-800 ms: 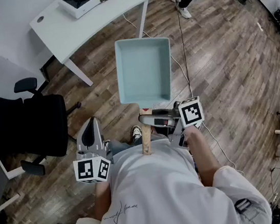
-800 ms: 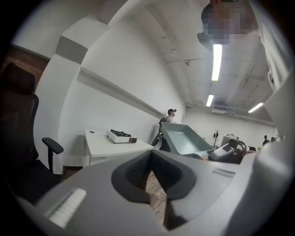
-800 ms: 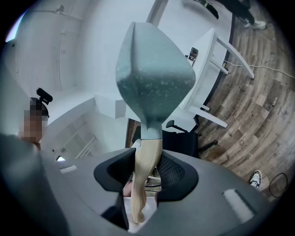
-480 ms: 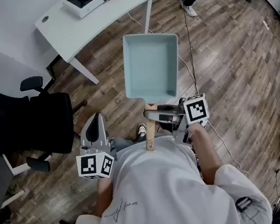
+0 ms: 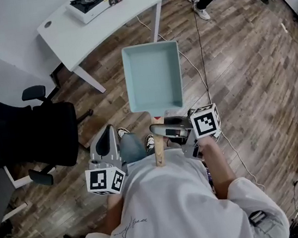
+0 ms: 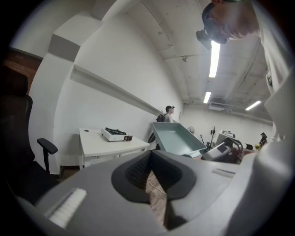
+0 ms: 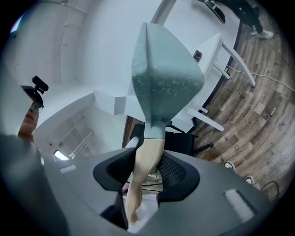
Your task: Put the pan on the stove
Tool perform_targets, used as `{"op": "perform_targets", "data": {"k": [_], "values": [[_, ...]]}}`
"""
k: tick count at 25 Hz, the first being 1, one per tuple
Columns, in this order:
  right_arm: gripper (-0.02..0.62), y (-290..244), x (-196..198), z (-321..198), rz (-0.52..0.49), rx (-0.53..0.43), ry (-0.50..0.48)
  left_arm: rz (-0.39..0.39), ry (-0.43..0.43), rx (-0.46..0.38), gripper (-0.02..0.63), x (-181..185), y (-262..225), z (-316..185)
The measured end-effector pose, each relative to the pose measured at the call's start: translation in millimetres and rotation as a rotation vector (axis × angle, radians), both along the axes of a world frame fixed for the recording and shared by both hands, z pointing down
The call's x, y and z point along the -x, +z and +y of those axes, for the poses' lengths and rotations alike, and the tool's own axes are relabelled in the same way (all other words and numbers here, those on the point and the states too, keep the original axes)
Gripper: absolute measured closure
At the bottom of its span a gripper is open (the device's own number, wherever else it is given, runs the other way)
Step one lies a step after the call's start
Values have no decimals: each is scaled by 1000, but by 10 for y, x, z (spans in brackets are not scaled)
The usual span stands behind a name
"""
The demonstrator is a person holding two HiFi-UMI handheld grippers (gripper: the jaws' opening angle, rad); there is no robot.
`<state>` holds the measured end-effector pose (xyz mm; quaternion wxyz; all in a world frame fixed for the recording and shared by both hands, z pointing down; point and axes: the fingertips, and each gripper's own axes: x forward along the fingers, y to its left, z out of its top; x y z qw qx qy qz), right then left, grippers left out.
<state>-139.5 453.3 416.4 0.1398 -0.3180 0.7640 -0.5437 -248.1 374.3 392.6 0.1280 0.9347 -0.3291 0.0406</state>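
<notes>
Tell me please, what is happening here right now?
A person holds a light blue rectangular pan by its wooden handle, clamped in the right gripper, in the air above the wooden floor. The left gripper is shut and holds nothing. The stove stands on the white table further ahead, so the pan is not yet on it.

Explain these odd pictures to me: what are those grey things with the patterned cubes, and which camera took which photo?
There is no robot here. A person holds a gripping tool in each hand. The top-down picture comes from a camera on the person's head; the other two come from cameras riding on each tool. The right tool clamps the wooden handle of a pale blue rectangular pan, held above the wooden floor. The left tool is empty, jaws closed. Ahead, a white table carries a small gas stove.
</notes>
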Motion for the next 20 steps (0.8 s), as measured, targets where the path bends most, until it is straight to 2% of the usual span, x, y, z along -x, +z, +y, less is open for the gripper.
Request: {"op": "perform_targets", "data": {"k": [3,8,15,20], "values": [[439,-3,-38,-58,-45,9,0,-2,3,19,551,-51,73,-47],[436,153,-178,-318,15,41,3,-9,8,43,551,-175,142,-338],[431,65,-287,-728,-11,28,-2,-9,29,51,551,-474,152,-870],[431,-6,-456,-1194,11,24,27,-2,71,41,551,-682,68,-1347]]}}
